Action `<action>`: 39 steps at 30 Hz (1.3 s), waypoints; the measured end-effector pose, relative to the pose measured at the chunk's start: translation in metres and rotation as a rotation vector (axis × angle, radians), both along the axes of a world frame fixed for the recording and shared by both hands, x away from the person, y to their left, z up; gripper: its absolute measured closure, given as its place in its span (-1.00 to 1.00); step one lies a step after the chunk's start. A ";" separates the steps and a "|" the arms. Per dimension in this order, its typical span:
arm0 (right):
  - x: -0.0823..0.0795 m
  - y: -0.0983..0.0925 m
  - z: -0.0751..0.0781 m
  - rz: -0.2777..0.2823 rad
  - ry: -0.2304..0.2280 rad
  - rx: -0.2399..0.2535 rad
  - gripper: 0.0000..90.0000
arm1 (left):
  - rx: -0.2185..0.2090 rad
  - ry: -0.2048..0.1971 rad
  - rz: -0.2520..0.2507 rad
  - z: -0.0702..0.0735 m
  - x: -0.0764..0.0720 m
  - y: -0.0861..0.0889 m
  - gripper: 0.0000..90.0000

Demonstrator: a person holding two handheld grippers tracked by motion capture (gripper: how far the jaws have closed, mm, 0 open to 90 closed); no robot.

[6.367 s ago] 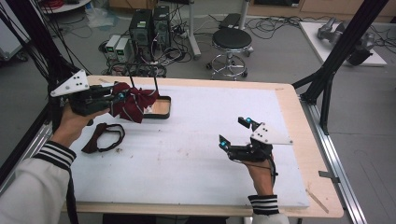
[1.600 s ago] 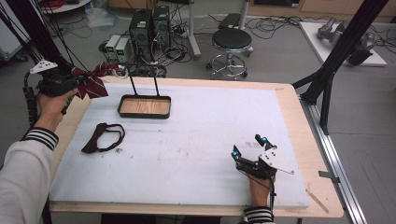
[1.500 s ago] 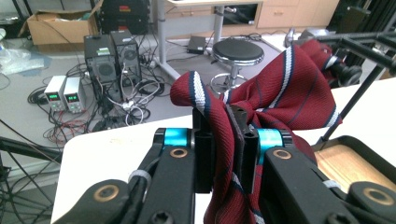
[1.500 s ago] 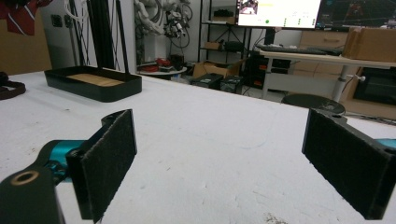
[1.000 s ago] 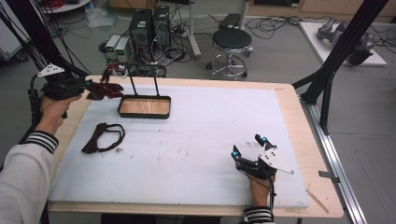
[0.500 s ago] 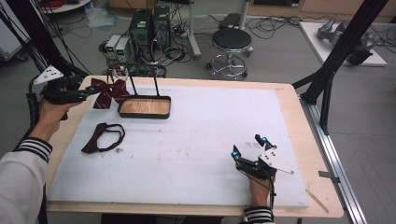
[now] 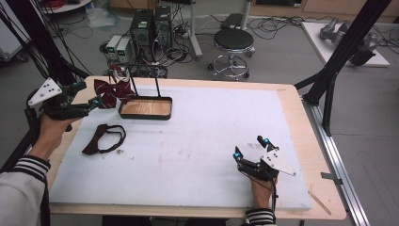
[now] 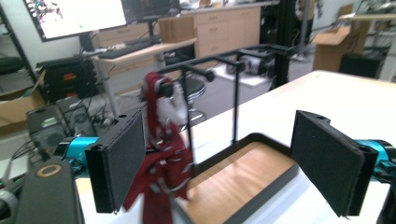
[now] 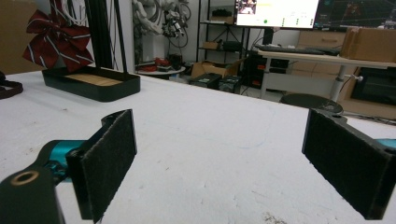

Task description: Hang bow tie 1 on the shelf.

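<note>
1. The dark red bow tie (image 7: 111,91) hangs from the top bar of a black stand (image 7: 143,84) that rises from the far edge of a small tray (image 7: 145,108) with a black rim and a wooden floor.
2. Its cloth is a deep maroon crossed by thin pale stripes, gathered at a knot in the middle so that two pleated wings spread outward; in the right claw view (image 9: 57,33) it shows face-on as a full bow above the tray's far end.
3. In the left claw view the bow tie (image 8: 161,154) hangs in loose folds with a pale patch near its top, partly blurred, beside one upright of the stand.
4. The left claw (image 7: 85,95) is held above the far left corner of the surface (image 7: 197,141), pointing at the bow tie; its jaws have just been opening and now stand wide apart.
5. From the left claw view (image 8: 224,163) the bow tie lies between the jaws, close against the left pad, but the pads do not press on it.
6. The right claw (image 7: 250,147) rests on the near right part of the surface, jaws wide apart with nothing between them, well apart from the tray.
7. A second dark strap-like piece (image 7: 104,139), brown-black and looped, lies flat on the white surface near the left edge, in front of the tray.
</note>
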State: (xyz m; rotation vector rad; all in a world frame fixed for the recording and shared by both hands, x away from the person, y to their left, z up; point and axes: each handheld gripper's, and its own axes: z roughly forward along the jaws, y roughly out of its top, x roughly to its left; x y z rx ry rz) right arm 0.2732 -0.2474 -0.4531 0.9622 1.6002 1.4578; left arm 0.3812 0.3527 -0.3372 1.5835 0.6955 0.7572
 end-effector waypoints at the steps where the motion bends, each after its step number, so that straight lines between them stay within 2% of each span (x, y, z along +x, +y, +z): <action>1: 0.000 0.000 0.000 -0.001 -0.001 -0.004 -0.79 | -0.008 -0.010 -0.006 -0.001 -0.003 -0.002 -0.58; 5: -0.001 0.001 0.000 -0.001 0.003 -0.010 -0.79 | -0.040 -0.031 -0.025 -0.004 -0.015 -0.009 -0.59; 7: -0.001 0.001 0.000 -0.002 0.003 -0.011 -0.79 | -0.049 -0.028 -0.036 -0.007 -0.020 -0.012 -0.59; 11: 0.000 0.001 0.000 -0.005 -0.007 -0.018 -0.79 | -0.058 -0.028 -0.037 -0.013 -0.031 -0.020 -0.59; 16: 0.000 0.002 0.000 -0.002 0.003 -0.017 -0.79 | -0.067 -0.042 -0.035 -0.016 -0.044 -0.030 -0.59; 19: -0.001 0.003 0.000 -0.001 -0.007 -0.038 -0.79 | -0.054 -0.063 -0.033 -0.015 -0.054 -0.036 -0.60; 22: -0.001 0.004 0.000 -0.001 -0.012 -0.052 -0.79 | -0.069 -0.065 -0.041 -0.017 -0.061 -0.040 -0.60; 29: -0.002 0.003 0.000 -0.005 -0.010 -0.034 -0.79 | -0.080 -0.062 -0.065 -0.030 -0.072 -0.050 -0.60; 35: -0.002 0.001 0.000 0.001 -0.001 -0.014 -0.79 | -0.108 -0.060 -0.075 -0.039 -0.078 -0.054 -0.60; 39: -0.002 -0.001 0.000 0.000 0.002 0.006 -0.79 | -0.101 -0.054 -0.073 -0.043 -0.078 -0.055 -0.60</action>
